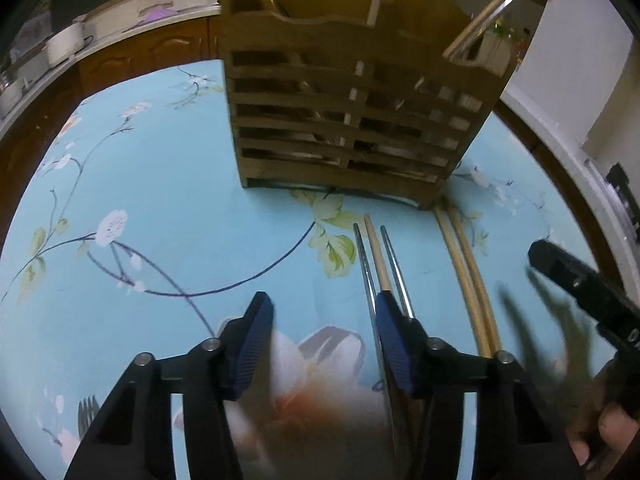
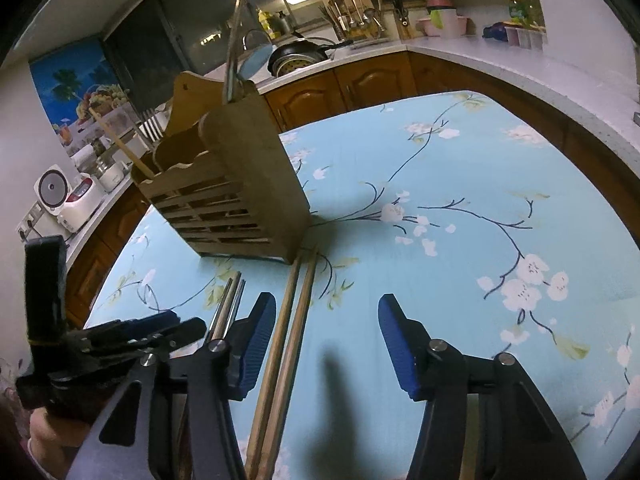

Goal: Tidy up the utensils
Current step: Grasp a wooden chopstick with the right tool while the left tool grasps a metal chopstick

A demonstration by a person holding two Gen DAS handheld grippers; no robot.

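Note:
A wooden slatted utensil holder [image 1: 344, 120] stands on the blue floral tablecloth [image 1: 160, 200]; it also shows in the right wrist view [image 2: 236, 196] with utensils standing in it. Two metal chopsticks with one wooden chopstick [image 1: 378, 260] lie in front of it, by my left gripper's right finger. A pair of bamboo chopsticks [image 1: 468, 272] lies further right, and in the right wrist view [image 2: 288, 336] they run between my right gripper's fingers. My left gripper [image 1: 324, 312] is open and empty. My right gripper [image 2: 327, 312] is open above the bamboo pair. A fork [image 1: 86, 412] lies at lower left.
Wooden cabinets and a white counter [image 2: 500, 64] curve round the table, bearing a pan [image 2: 300, 58], a rice cooker [image 2: 52, 192] and jars. The left gripper body [image 2: 100, 340] sits close at the right gripper's left. The tablecloth [image 2: 460, 208] stretches to the right.

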